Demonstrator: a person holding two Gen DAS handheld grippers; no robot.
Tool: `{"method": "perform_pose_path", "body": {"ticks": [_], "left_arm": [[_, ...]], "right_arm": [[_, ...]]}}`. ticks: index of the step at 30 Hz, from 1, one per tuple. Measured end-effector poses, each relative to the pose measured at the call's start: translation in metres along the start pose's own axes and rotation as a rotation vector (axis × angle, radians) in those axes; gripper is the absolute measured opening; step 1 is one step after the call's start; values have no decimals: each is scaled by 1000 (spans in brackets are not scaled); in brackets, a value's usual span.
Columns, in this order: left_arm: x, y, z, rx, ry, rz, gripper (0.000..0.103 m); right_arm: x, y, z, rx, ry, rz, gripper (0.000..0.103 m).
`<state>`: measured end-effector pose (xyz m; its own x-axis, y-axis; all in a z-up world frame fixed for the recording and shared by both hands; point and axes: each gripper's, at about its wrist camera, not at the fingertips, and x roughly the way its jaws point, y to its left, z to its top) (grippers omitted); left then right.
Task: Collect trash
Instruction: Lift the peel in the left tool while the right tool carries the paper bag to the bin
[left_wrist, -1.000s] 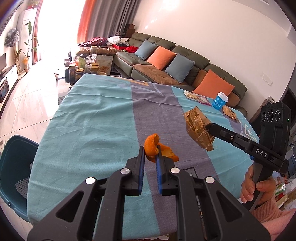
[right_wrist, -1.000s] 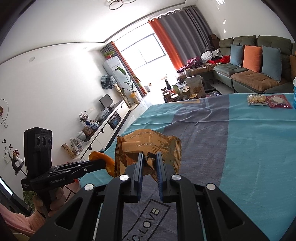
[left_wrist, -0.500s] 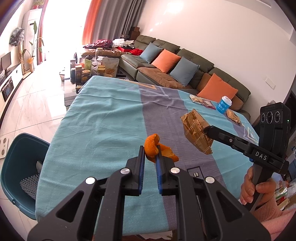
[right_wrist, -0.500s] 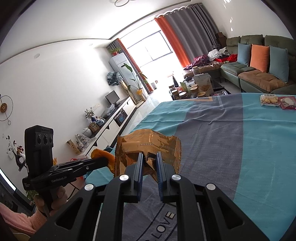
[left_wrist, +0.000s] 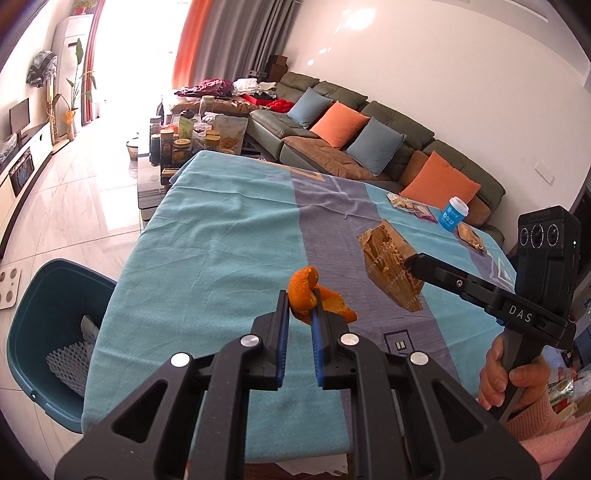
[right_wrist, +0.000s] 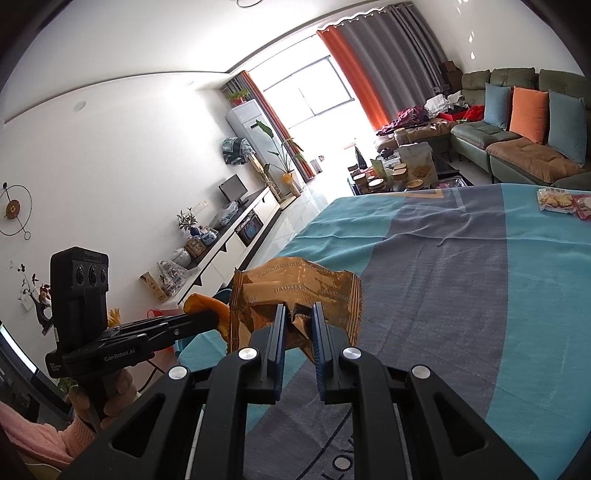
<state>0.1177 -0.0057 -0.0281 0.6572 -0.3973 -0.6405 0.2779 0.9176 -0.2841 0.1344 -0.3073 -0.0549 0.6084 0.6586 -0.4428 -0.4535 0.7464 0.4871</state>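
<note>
left wrist view:
left gripper (left_wrist: 298, 314): jaws pinched narrow on the orange peel (left_wrist: 308, 295), gripped at its lower part so the curled end sticks up clear of the pads
peel position: lifted off the tablecloth (left_wrist: 207, 266), over the near part of the table; carried, not resting
bin (left_wrist: 51, 332): teal, on the floor just off the table's left edge, white foam netting already inside; likely the drop target, which would explain both pieces being held up over this end
right gripper (left_wrist: 406, 263): comes in from the right, jaws clamped on the brown wrapper (left_wrist: 389, 269), which hangs in the air above the grey stripe
right hand (left_wrist: 506, 376): wrapped round the handle, pink sleeve below
leftover items: blue cup (left_wrist: 453, 214) and flat snack packets (left_wrist: 410, 206) at the far right side, well apart from both grippers; probably later pickups

right wrist view:
right gripper (right_wrist: 298, 321): narrow, closed on a crumpled fold of the brown wrapper (right_wrist: 295, 291); the rest fans upward since only the bottom edge is pinched
left gripper (right_wrist: 212, 317): seen from the side at left, tip closed on the orange peel (right_wrist: 201, 301), just beside the wrapper
bin: mostly hidden behind wrapper and peel, cannot tell how near
step judged: both hands loaded, transport to the bin, release not yet done
</note>
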Motion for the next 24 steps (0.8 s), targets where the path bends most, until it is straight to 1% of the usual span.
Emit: {"method": "perform_pose_path", "body": {"ticks": [24], "left_arm": [[-10, 22, -6, -38, -13, 35, 12]], "right_arm": [[25, 18, 1, -22, 37, 44, 12]]}}
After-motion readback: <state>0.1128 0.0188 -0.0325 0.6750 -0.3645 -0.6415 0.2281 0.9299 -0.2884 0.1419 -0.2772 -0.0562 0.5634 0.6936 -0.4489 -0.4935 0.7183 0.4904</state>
